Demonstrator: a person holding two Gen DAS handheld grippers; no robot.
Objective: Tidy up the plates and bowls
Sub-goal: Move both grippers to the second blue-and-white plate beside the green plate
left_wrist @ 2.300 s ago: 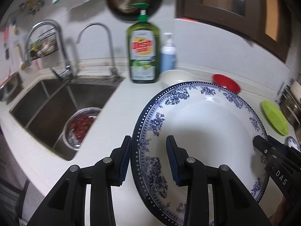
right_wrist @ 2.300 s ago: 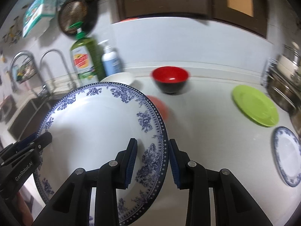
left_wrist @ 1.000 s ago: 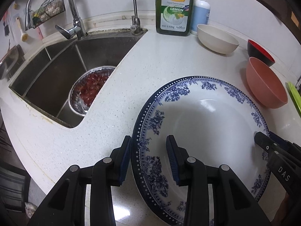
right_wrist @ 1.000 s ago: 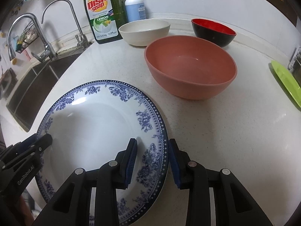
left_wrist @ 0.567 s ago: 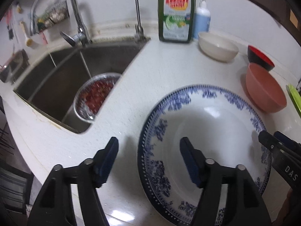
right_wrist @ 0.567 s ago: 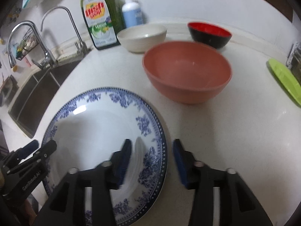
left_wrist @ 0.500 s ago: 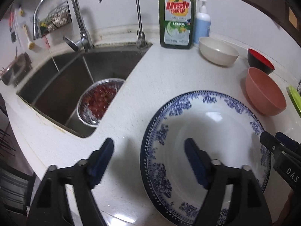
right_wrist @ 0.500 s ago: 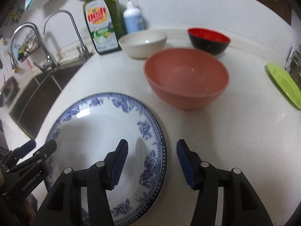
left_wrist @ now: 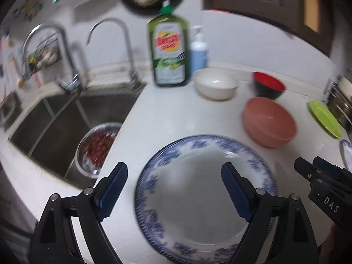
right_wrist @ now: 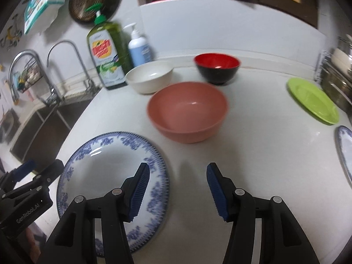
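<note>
Landmark: the large blue-patterned plate point(left_wrist: 204, 198), lying flat on the white counter point(left_wrist: 167, 118); every place below is given from it.
Sink point(left_wrist: 55, 127): left of the plate, sunk into the counter; a metal bowl of red food point(left_wrist: 96, 147) sits in it.
Left gripper point(left_wrist: 173, 189): over the plate's left rim with jaws spread wide. They have just been opening; a second ago they clamped that rim. The rim still shows between them in this view, but neither pad presses on it: released.
Plate status: set down and free of both tools. It was carried in the air shortly before and now rests on the counter.
Right gripper point(right_wrist: 178, 189): over the plate's right edge. Its jaws have also just opened off the rim and now stand parted, one pad above the plate and the other above bare counter: nothing grasped.
Pink bowl point(right_wrist: 187, 112): just beyond the plate, near but apart from it.
Cream bowl point(right_wrist: 149, 77) and red-and-black bowl point(right_wrist: 216, 68): further behind the plate, by the wall.
Green plate point(right_wrist: 312, 100): well to the plate's right.
Small blue-rimmed plate point(right_wrist: 344, 151): far right, cut by the frame edge.
Finding: placement of the large plate looks complete; it likely serves as the base of a stack. Both tools appear free for the next item, probably one of the plates to the right.
</note>
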